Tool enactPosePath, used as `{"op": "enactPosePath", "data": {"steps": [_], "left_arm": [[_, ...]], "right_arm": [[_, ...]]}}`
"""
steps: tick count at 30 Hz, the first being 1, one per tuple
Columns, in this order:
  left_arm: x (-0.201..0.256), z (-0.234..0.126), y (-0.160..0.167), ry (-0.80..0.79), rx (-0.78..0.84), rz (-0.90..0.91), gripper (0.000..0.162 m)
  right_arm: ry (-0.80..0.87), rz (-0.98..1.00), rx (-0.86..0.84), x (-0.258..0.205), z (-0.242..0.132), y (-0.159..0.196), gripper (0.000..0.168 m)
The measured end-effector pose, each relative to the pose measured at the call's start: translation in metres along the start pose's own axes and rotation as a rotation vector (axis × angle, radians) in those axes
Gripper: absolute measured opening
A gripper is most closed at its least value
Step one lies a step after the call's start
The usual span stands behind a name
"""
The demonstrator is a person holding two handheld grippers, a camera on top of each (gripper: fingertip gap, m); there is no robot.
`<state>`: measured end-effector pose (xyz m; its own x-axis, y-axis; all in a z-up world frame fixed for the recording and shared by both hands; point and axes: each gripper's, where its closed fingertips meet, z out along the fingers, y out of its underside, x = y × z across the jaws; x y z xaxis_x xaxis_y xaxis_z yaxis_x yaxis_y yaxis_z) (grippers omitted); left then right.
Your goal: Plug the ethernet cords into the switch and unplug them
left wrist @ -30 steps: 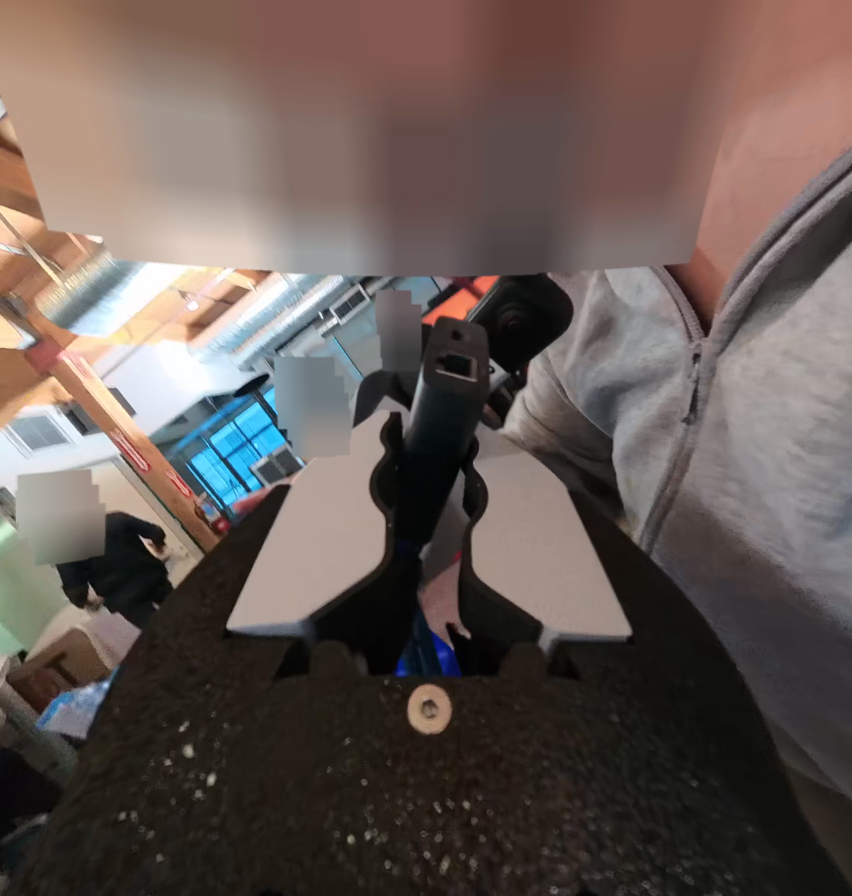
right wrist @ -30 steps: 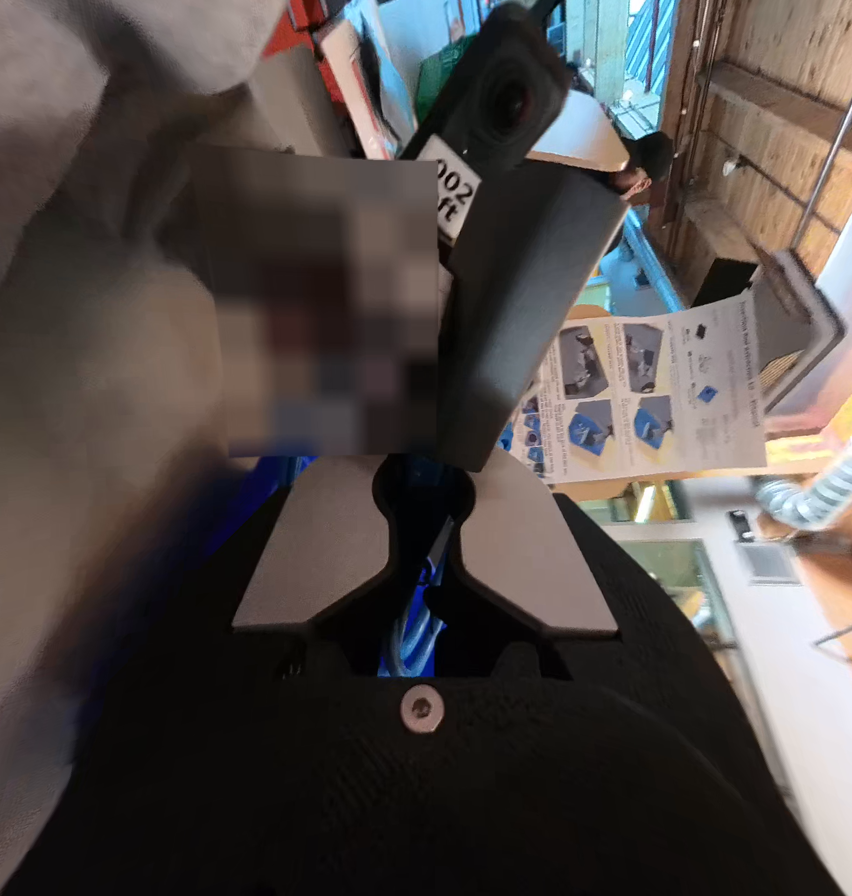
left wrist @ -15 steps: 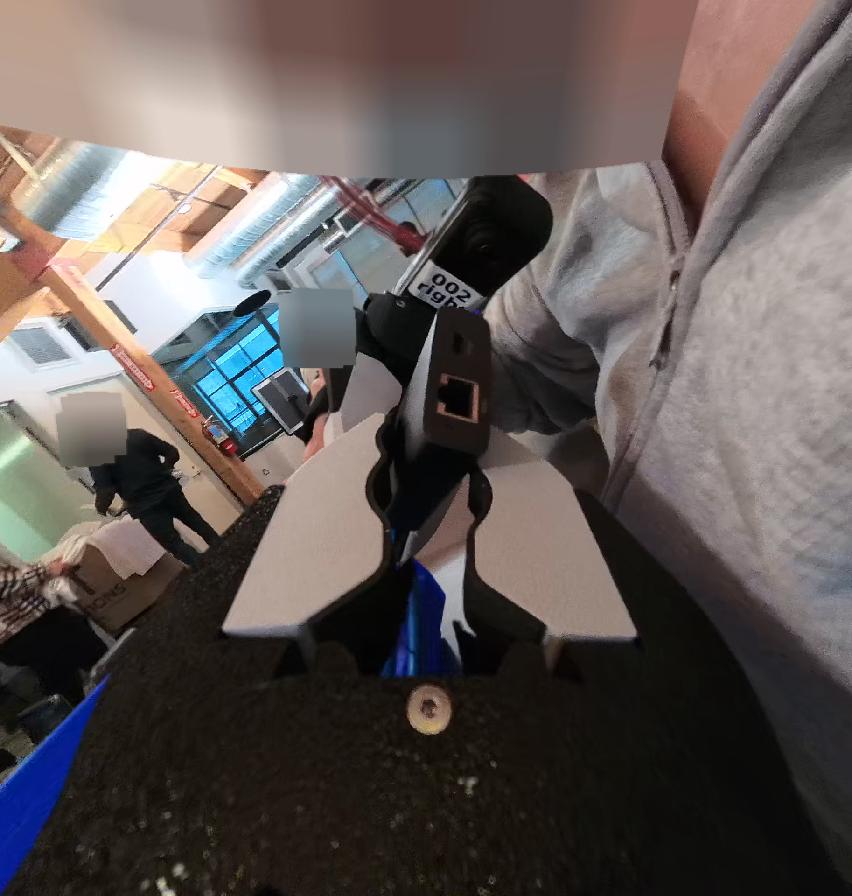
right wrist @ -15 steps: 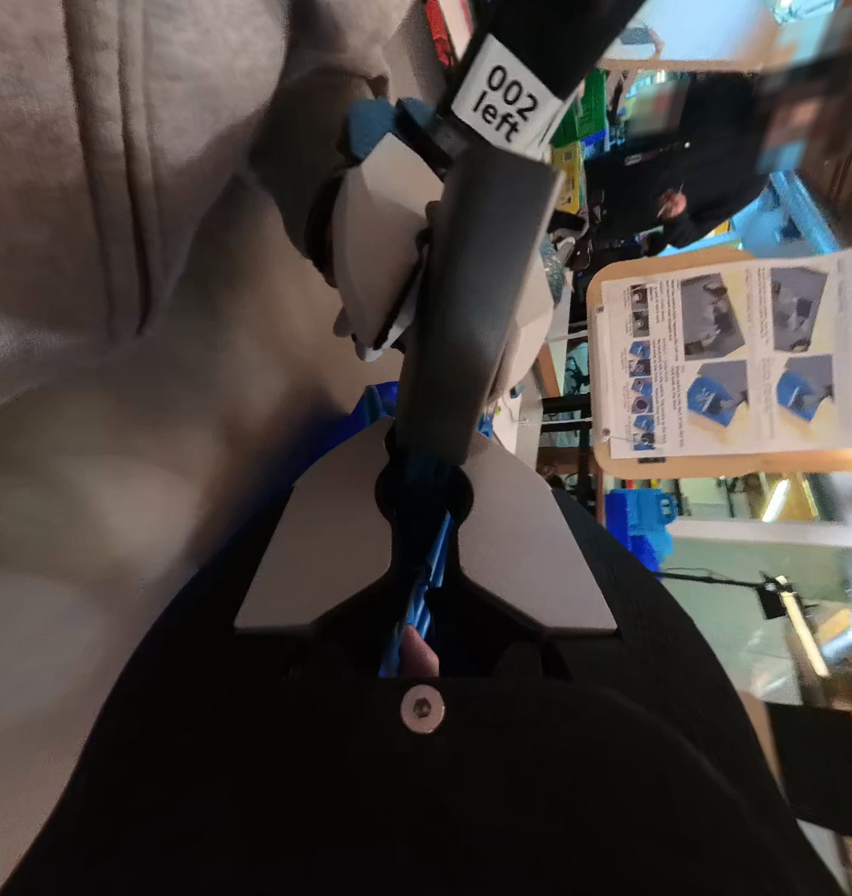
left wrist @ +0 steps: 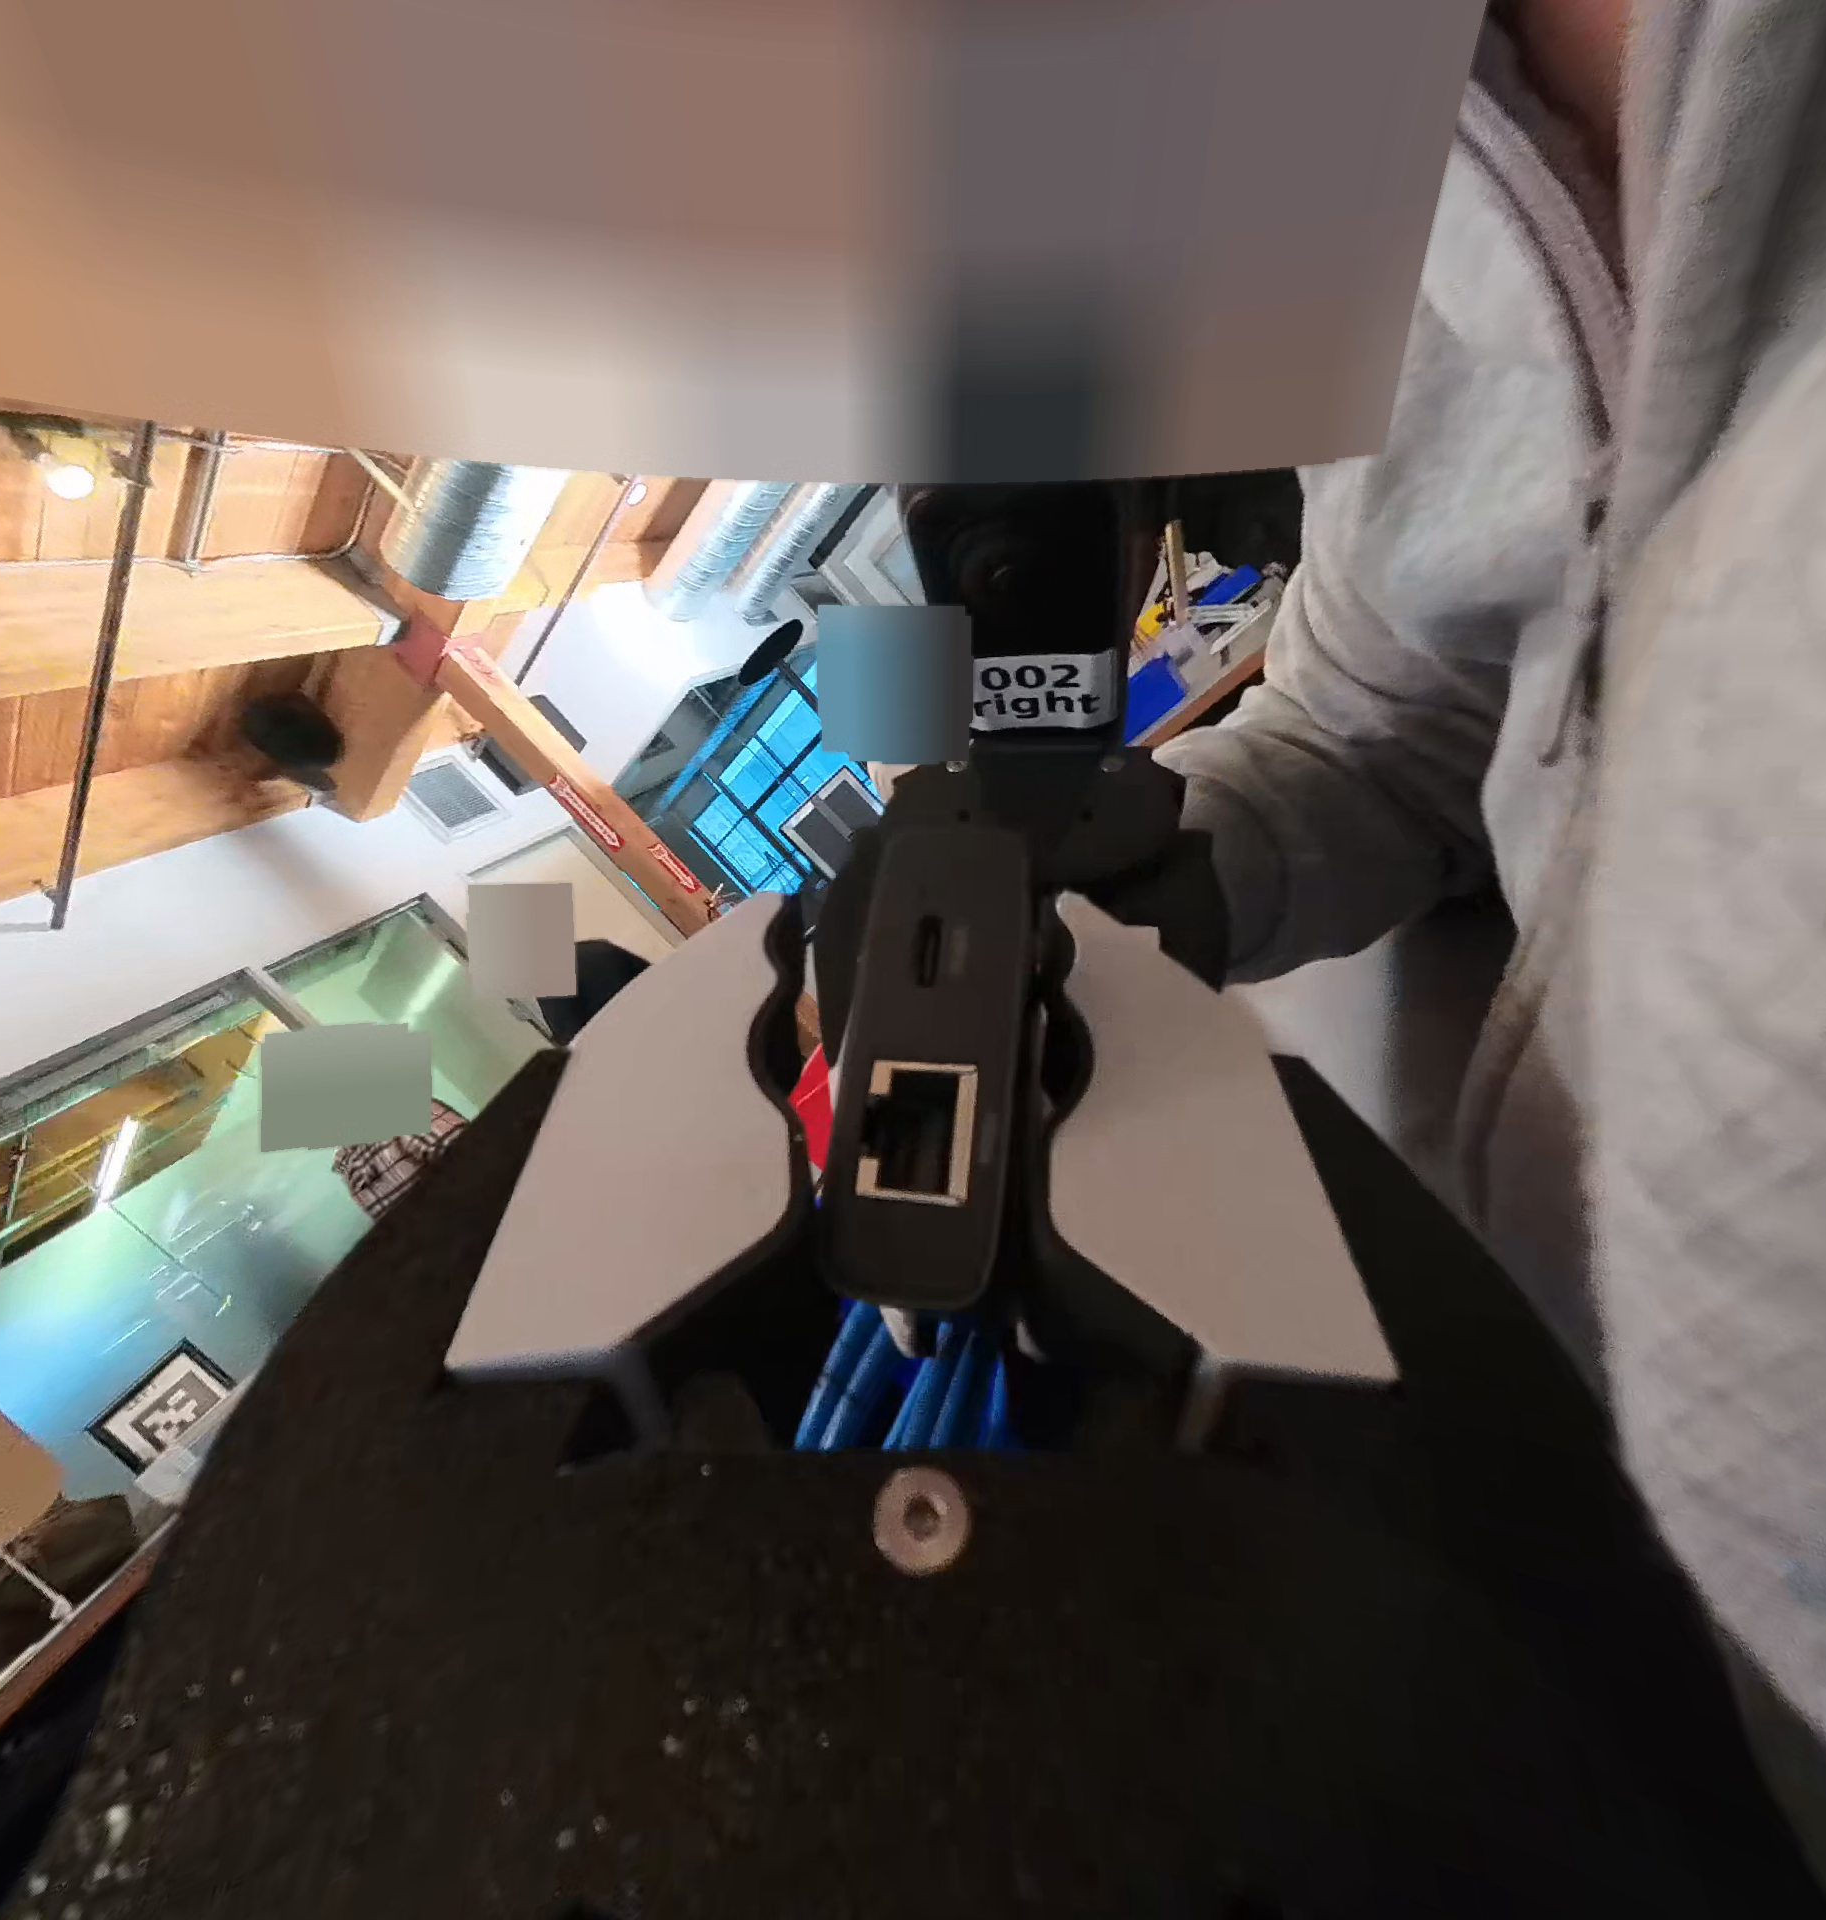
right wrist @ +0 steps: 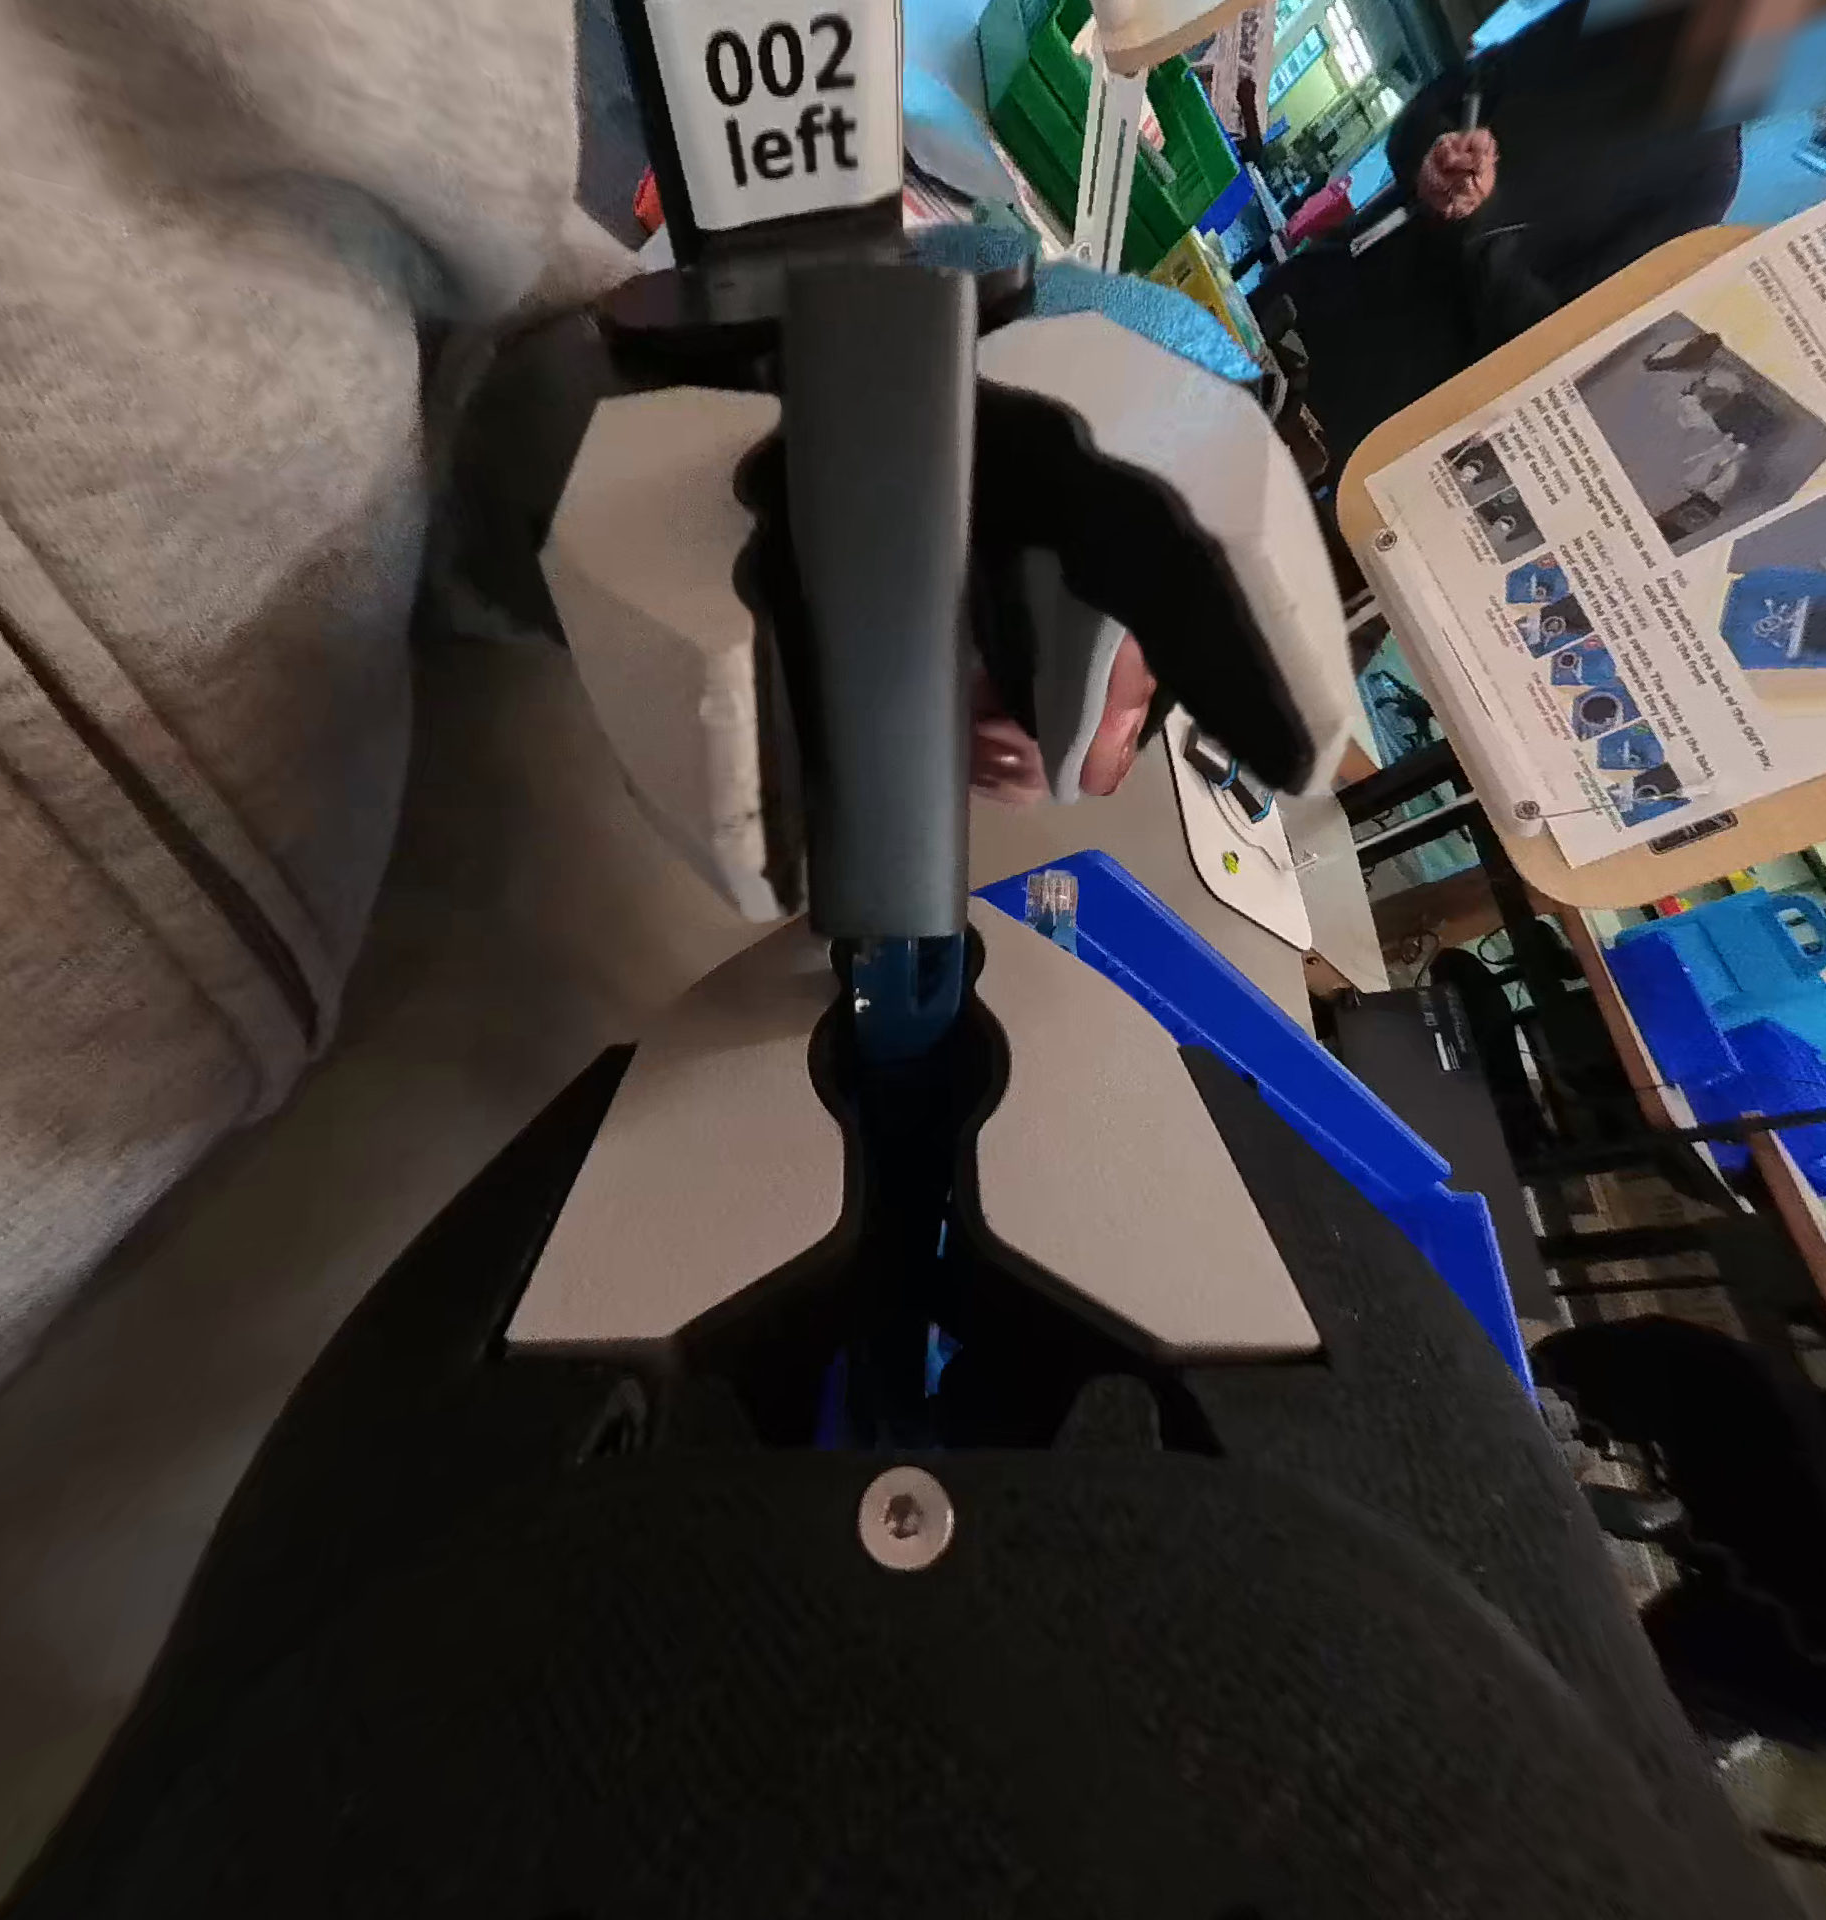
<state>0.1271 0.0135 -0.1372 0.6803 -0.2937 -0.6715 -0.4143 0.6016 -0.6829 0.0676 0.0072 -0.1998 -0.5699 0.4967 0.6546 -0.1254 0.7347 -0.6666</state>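
Observation:
My left gripper (left wrist: pixel 919 961) is shut on a dark grey adapter box (left wrist: pixel 914 1101), which has a network socket and a small slot on the face turned to this camera. Blue cables (left wrist: pixel 919 1392) hang below it. My right gripper (left wrist: pixel 1034 821) faces it from beyond, held by a gloved hand. In the right wrist view my right gripper (right wrist: pixel 904 971) is shut on a blue cable plug (right wrist: pixel 904 982) at the near end of the adapter box (right wrist: pixel 878 623). The left gripper's fingers (right wrist: pixel 660 644) clamp the box's sides.
A person's grey sweatshirt (left wrist: pixel 1615 935) is close on the right and fills the left of the right wrist view (right wrist: pixel 161 623). A blue bin (right wrist: pixel 1252 1039) with a cable plug (right wrist: pixel 1051 894) at its rim lies below. A board with an instruction sheet (right wrist: pixel 1667 571) and other people are farther off. The gap from one gripper's tips to the other's is roughly 8 cm.
The adapter box has turned so that its socket face now looks at the left camera. In the right wrist view it has swung upright and come closer, in line with the right jaws.

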Motion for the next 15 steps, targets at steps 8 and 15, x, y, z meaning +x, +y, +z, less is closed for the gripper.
{"op": "enactPosePath", "data": {"steps": [8, 15], "left_arm": [[0.006, -0.005, 0.008, 0.063, -0.088, -0.033, 0.036], [0.006, -0.007, 0.013, 0.084, -0.147, -0.123, 0.035]], "right_arm": [[-0.009, 0.029, -0.006, -0.002, -0.001, -0.002, 0.013], [0.022, 0.004, -0.028, -0.001, 0.0, -0.003, 0.016]]}}
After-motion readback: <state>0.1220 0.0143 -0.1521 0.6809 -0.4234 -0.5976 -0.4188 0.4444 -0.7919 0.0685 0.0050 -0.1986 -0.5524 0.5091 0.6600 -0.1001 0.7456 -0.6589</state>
